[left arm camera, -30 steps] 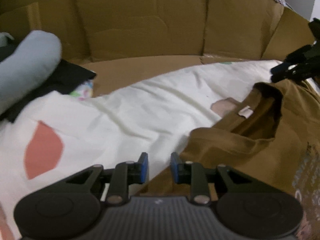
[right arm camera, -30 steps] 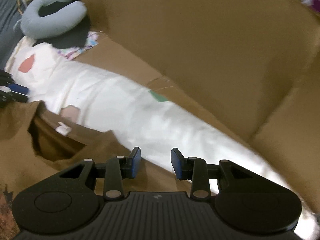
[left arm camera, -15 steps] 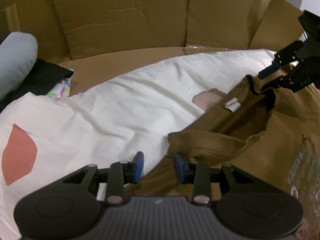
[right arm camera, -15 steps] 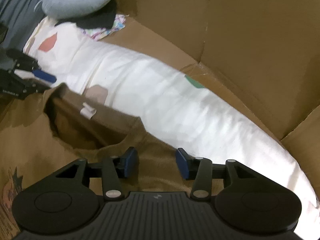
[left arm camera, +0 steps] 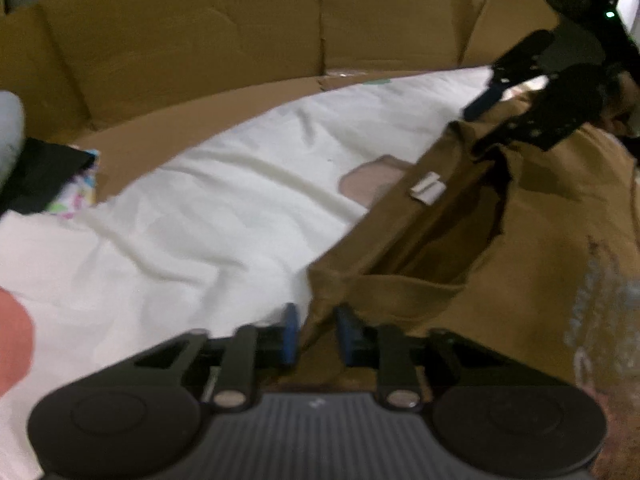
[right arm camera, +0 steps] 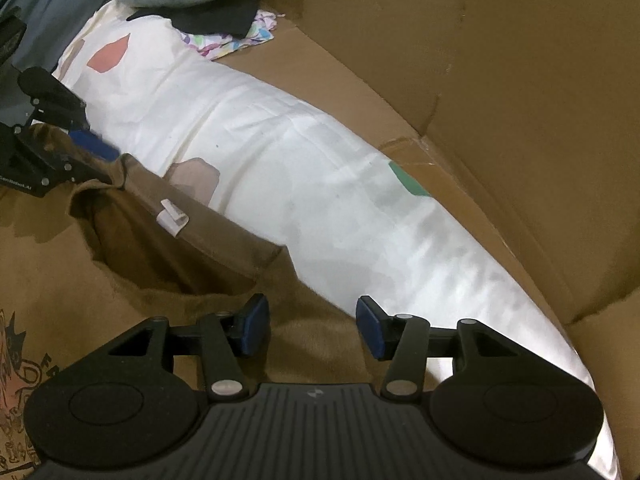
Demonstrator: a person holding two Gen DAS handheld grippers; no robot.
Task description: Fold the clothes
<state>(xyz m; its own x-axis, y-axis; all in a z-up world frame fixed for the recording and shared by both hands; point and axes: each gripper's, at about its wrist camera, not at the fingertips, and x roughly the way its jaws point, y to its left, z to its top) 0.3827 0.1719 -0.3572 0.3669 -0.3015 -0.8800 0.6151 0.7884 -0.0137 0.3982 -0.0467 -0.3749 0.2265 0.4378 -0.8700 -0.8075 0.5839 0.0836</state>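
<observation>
Both tongs hang over the brown shirt (right arm camera: pixel 60 264), which lies flat on the white sheet (right arm camera: pixel 256 128) inside the cardboard box (right arm camera: pixel 480 60). Left gripper (left arm camera: pixel 314 334) has just been closing, with the shirt's shoulder edge between its blue pads, though I cannot tell if it pinches yet; right gripper (right arm camera: pixel 310 326) has just been opening wide above the other shoulder, holding nothing. I think each should pinch the same spot by the neck, so the shirt lifts straight.

Each gripper is black plastic. The left gripper (left arm camera: pixel 312 334) has two thin black arms with blue pads (left arm camera: pixel 289 332) at the tips. Two shiny silver screws (left arm camera: pixel 229 399) sit on the arms. Its base has ridged lines and a round bump on each side. The right gripper (right arm camera: pixel 312 330) looks the same, with blue pads (right arm camera: pixel 370 330) and silver screws (right arm camera: pixel 400 387).
</observation>
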